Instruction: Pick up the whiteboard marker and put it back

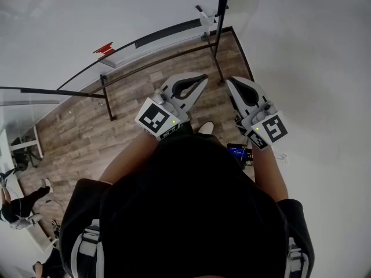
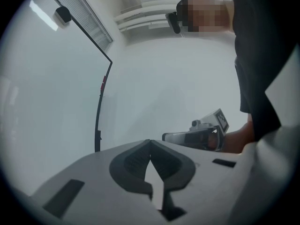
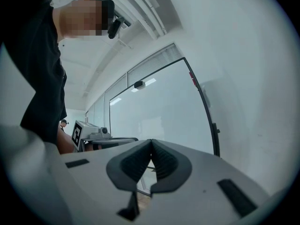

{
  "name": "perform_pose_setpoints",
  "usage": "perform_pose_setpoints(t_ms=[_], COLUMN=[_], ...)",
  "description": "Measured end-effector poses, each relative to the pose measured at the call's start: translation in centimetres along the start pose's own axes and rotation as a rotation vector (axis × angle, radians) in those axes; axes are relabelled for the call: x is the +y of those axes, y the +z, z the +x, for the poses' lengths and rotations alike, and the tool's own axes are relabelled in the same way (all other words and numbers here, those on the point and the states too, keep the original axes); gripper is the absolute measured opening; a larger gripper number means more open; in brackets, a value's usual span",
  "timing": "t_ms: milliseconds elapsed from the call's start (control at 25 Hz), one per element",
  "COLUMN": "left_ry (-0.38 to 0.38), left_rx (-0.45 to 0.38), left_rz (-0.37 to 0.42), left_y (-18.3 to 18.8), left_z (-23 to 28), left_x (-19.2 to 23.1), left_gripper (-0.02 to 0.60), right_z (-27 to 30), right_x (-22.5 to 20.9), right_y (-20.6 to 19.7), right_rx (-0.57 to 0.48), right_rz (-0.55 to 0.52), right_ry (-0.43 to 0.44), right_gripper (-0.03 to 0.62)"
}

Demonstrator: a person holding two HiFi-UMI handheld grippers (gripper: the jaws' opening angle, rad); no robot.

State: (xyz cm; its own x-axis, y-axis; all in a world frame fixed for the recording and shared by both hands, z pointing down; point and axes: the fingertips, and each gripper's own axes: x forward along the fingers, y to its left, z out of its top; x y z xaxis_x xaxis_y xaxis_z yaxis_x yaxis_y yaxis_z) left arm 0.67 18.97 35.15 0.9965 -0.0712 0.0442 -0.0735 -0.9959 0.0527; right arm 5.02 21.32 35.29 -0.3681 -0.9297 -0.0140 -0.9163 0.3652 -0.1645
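Note:
In the head view my left gripper [image 1: 204,77] and right gripper [image 1: 228,80] are held side by side at chest height, both pointing level toward a board on a black stand [image 1: 162,36]. Each has its jaws shut with nothing between them; the left gripper view [image 2: 150,141] and the right gripper view [image 3: 151,141] show the same. A small red thing [image 1: 105,50] sits at the board's left end, also seen as a red thing [image 2: 103,83] on the black frame; too small to tell whether it is the marker. Both grippers are well apart from it.
Wooden floor [image 1: 87,132] lies below. The stand's black legs [image 1: 109,104] reach toward me. A glass wall's dark rail [image 1: 52,91] runs at the left, a white wall [image 1: 313,68] at the right. Another person [image 1: 17,207] is at the lower left. A small blue-screened device [image 1: 239,151] hangs by my right arm.

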Motion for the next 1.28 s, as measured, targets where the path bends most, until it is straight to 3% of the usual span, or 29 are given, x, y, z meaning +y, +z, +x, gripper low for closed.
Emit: perform_pose_setpoints(t_ms=[400,1040,1280], left_ry=[-0.014,-0.030,-0.066], left_rx=[-0.015,-0.045,-0.045], left_rz=[-0.015,0.002,-0.014], left_y=[-0.5,-0.5,-0.3], left_z=[1.8,6.0,6.8], left_x=[4.8,18.7,23.4], left_gripper=[0.003,0.003,0.003], right_z=[3.3,15.4,19.6], right_x=[-3.0,-10.5,-12.5], right_y=[-0.2,-0.4,-0.3], right_rx=[0.032,0.082,0.107], right_rz=[-0.020,-0.076,-0.070], right_ry=[-0.034,-0.041,-0.083], right_gripper=[-0.005,-0.005,-0.005])
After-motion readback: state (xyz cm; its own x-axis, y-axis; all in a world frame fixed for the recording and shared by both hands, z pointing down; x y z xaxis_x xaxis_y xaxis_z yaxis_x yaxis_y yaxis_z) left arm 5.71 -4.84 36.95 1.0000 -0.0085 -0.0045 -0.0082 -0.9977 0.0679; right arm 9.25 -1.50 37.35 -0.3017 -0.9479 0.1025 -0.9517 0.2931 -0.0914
